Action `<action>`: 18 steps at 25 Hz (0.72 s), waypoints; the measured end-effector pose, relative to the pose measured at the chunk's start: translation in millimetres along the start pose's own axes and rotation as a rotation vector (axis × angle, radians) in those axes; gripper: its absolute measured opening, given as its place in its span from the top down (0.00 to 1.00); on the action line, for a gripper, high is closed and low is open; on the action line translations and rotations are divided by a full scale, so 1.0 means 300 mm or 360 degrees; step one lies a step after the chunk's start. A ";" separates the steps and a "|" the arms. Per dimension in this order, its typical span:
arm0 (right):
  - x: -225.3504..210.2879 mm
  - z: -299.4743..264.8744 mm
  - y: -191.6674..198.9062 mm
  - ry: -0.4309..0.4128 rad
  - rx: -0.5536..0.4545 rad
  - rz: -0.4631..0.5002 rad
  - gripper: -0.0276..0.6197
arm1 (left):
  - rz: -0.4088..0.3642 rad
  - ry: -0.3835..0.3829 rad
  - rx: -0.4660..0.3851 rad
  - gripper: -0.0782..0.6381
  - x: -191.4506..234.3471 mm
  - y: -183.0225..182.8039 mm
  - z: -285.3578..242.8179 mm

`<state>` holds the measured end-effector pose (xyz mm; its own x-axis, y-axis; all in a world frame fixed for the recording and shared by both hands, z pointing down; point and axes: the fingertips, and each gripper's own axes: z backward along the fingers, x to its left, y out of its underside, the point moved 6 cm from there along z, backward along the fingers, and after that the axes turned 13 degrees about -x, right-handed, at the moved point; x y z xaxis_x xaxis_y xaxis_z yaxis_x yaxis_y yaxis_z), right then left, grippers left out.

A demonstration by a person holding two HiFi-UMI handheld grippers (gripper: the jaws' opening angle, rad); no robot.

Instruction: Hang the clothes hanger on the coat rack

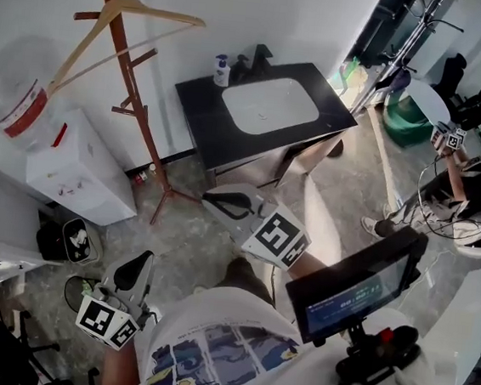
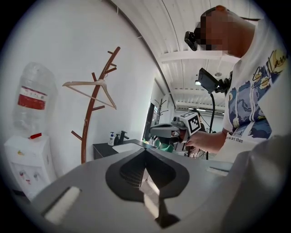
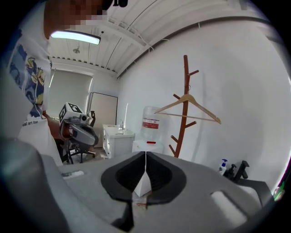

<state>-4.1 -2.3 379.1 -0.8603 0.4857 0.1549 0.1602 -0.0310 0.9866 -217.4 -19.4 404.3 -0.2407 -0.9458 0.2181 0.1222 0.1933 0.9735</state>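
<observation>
The hanger (image 1: 161, 10) already hangs on the rack (image 1: 134, 95). It is hooked high on the pole at one of the upper pegs, and it tilts a little, one shoulder lower than the other. That height keeps it clear of the lower pegs and lets it swing free, so the task looks done or nearly done.

Both grippers are back near the person's body, well apart from the rack. The left gripper (image 1: 133, 272) has its jaws together with nothing between them. The right gripper (image 1: 216, 200) is likewise closed and empty. Neither touches the hanger, which suggests it rests on the peg by its own weight.

The rack stands on the floor by the wall, between a water dispenser (image 1: 76, 170) on one side and a sink cabinet on the other, whose black tabletop (image 1: 201, 98) carries a soap bottle (image 1: 222, 70) and a tap (image 1: 260, 58) at its back edge. Nothing stands between the person and the rack. A second person (image 1: 472, 186) sits well off to the right, out of the way.
</observation>
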 end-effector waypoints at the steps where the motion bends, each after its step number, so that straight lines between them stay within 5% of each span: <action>1: 0.023 -0.003 0.005 -0.0009 -0.0010 -0.0008 0.95 | 0.0006 0.0003 0.0001 0.89 0.000 -0.001 0.004; 18: 0.167 0.004 -0.015 -0.0068 -0.0026 0.0047 0.95 | 0.0034 0.0027 0.0005 0.89 -0.032 0.004 0.043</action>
<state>-47.3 23.2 382.4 -0.8337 0.5213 0.1822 0.1771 -0.0602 0.9824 -227.2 -6.7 404.2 -0.2216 -0.9457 0.2378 0.1242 0.2145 0.9688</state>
